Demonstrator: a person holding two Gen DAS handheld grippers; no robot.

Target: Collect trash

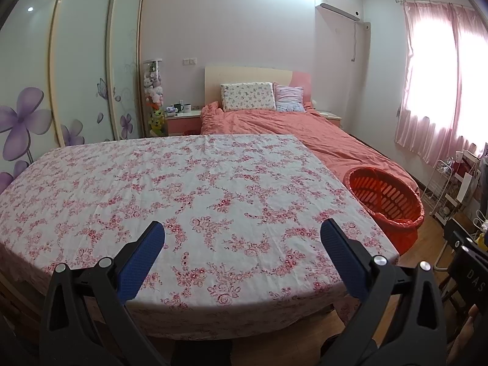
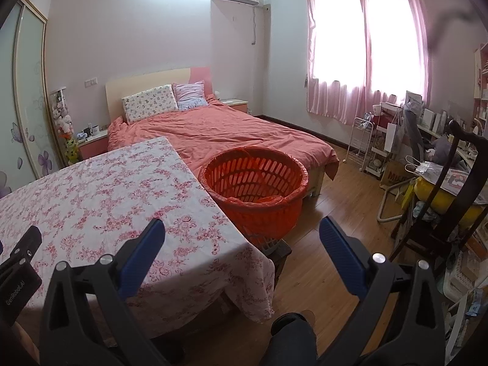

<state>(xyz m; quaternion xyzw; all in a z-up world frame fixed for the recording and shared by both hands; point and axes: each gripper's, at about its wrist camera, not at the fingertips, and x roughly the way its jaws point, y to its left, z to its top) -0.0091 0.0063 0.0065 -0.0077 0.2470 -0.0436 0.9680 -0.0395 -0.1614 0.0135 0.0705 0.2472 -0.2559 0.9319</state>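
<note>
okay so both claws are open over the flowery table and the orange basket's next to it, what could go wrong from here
1. The orange basket sits low beside the table corner; trash released from above might miss and land on the floor.
2. The loose tablecloth could snag on the left claw or right claw during a low pass.

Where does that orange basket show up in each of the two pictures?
Left wrist view: the orange basket sits at the right, just past the right edge of the flowered table, in front of the bed.
Right wrist view: the basket is near the middle, right of the table's edge.
Shared landmark: the bed with the pink cover, behind the basket in both.
</note>
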